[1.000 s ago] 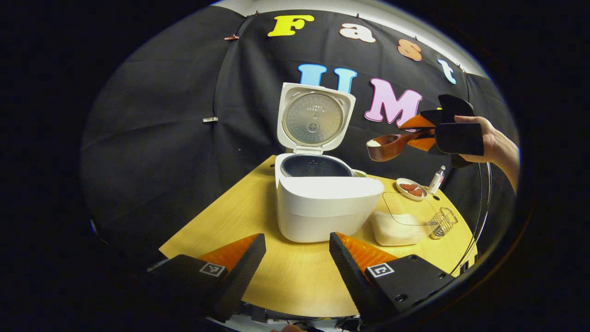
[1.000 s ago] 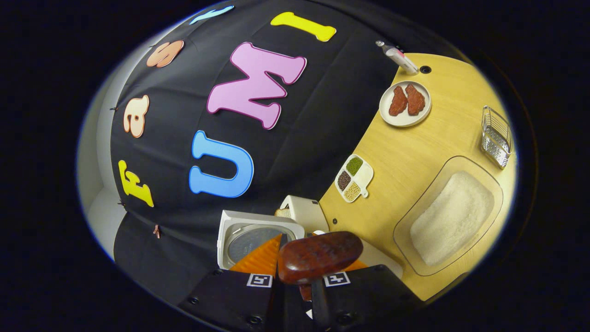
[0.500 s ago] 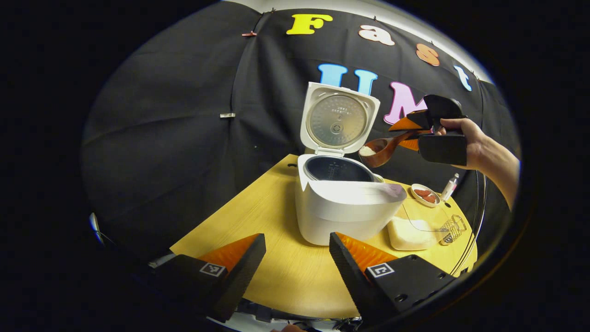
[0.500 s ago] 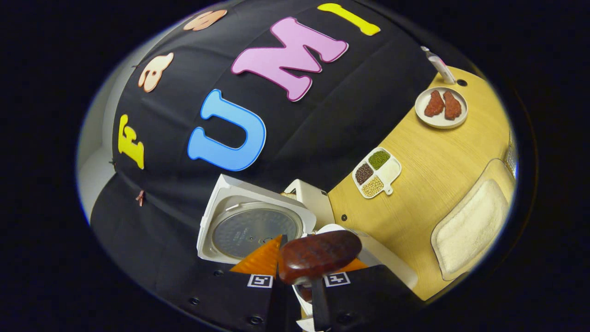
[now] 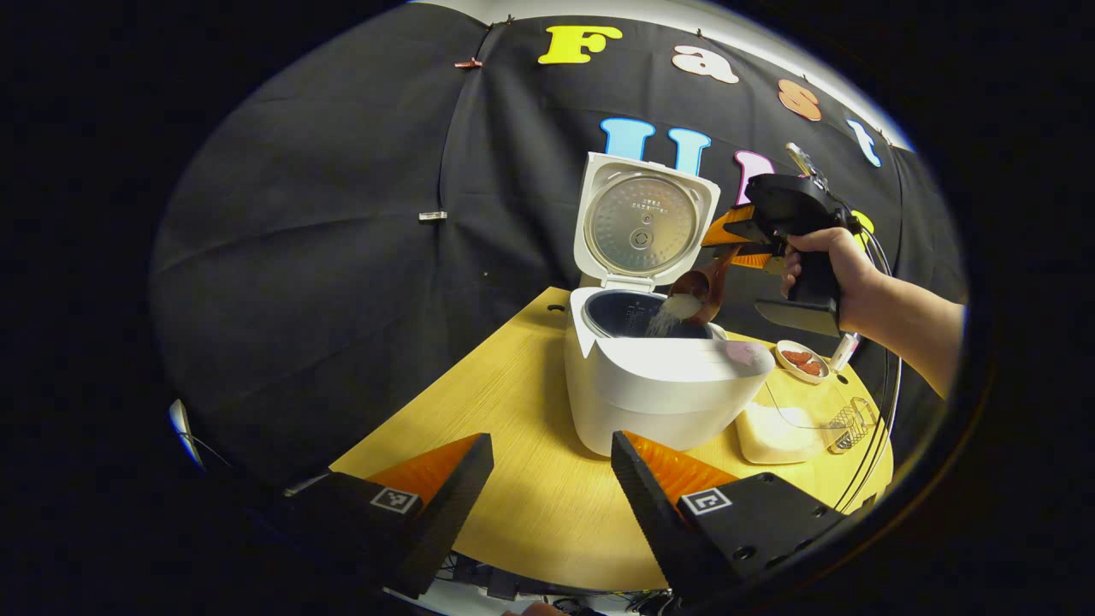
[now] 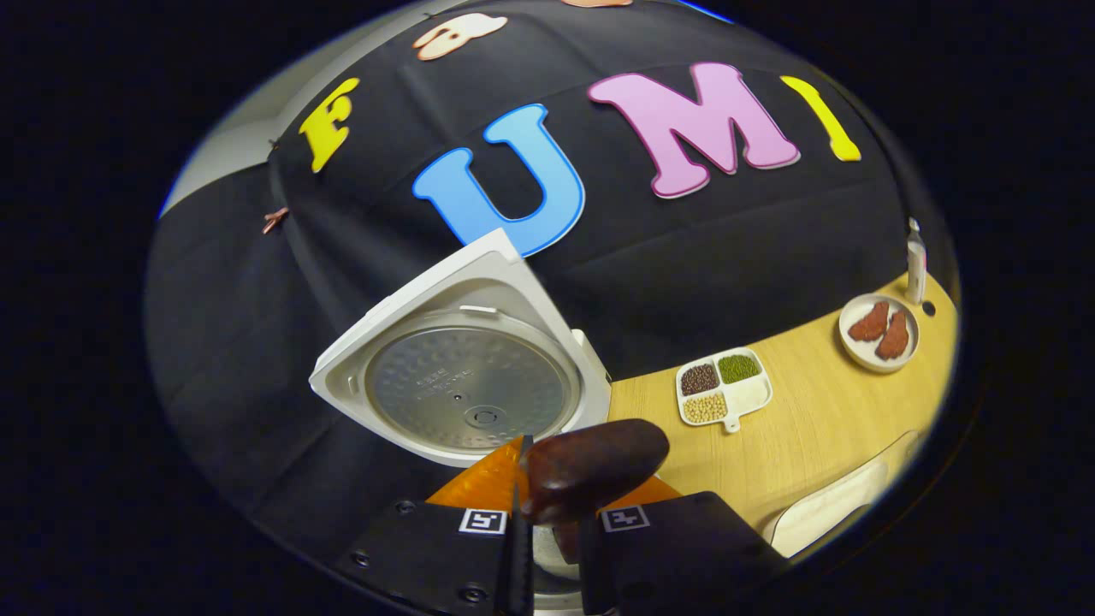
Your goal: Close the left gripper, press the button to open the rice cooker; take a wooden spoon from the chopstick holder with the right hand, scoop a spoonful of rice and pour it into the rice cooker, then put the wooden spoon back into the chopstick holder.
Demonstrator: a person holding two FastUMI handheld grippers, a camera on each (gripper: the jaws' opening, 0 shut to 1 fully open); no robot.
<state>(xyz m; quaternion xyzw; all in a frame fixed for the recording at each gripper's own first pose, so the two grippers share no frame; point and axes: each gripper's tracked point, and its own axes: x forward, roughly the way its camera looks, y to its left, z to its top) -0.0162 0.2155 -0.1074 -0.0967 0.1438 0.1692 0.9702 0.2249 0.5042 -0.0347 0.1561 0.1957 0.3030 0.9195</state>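
1. Since the earlier frame, the wooden spoon (image 5: 700, 289) has been tipped bowl-down over the rice cooker (image 5: 663, 376), and rice (image 5: 667, 315) is now seen falling from it into the inner pot (image 5: 624, 312); before, the spoon was held level with the rice still in its bowl.
2. In the left gripper view, the right gripper (image 5: 731, 239) is seen above and to the right of the cooker, held by a hand (image 5: 825, 269), with its fingers clamped on the spoon's handle.
3. In the right gripper view, the spoon's dark handle end (image 6: 590, 466) is seen gripped between the right gripper's two fingers, just in front of the cooker's raised lid (image 6: 466, 376).
4. The cooker is seen standing on the wooden table (image 5: 513, 479) with its lid upright.
5. The left gripper (image 5: 552, 466) is seen low over the table's near edge, in front of the cooker, with its fingers spread apart and nothing between them.
6. To the right of the cooker, a clear tray of rice (image 5: 774, 428) and a wire chopstick holder (image 5: 847, 423) are seen side by side on the table.
7. Farther back, a small plate of reddish pieces (image 6: 879, 332) and a divided dish of grains (image 6: 723, 387) are seen on the table.
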